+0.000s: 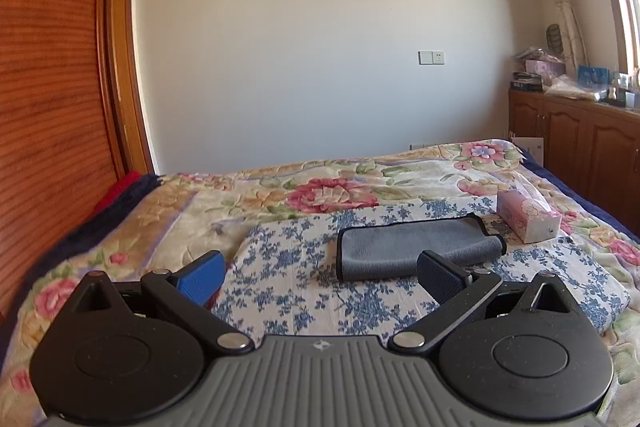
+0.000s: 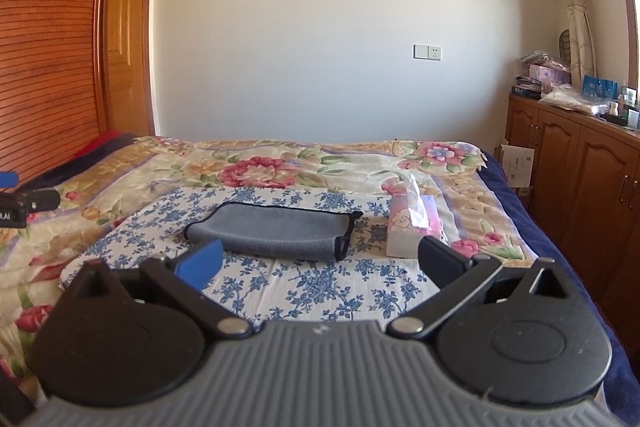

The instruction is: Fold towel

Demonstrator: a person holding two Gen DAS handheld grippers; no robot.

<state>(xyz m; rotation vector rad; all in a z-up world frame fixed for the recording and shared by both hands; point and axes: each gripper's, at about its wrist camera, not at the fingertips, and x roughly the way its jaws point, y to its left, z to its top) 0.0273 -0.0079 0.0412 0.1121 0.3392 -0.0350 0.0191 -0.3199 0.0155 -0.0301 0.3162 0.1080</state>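
We hold the left claw [image 1: 320, 277] with its jaws spread wide and nothing between them, raised over the near part of a bed; the right claw [image 2: 318, 263] is just as wide apart and equally empty. The grey towel [image 1: 416, 247], edged in black, lies folded into a long band on a blue-and-white flowered cloth [image 1: 288, 291], just ahead of the left claw and a little to its right; from the right claw it sits ahead and slightly left, apart from both sets of fingers. A pink tissue box [image 2: 412, 227] with a tissue sticking up stands just beyond the towel's right end, ahead of the right claw's right finger. Writing is scarce: at the far left of the right wrist view a black part of the other tool [image 2: 24, 207] carries white letters that seem to end in "AI", the rest cut off; print on the tissue box is too small to read. The flowered cloth rests on a quilt [image 1: 328, 191] with large pink and orange blooms over a dark blue bedcover. Beyond the claws rises a plain pale wall with a white switch and socket plate [image 1: 432, 57]; to the left a slatted wooden headboard [image 1: 48, 75] and a wooden door, to the right brown cabinets [image 2: 580, 163] topped with clutter, and a patterned curtain.
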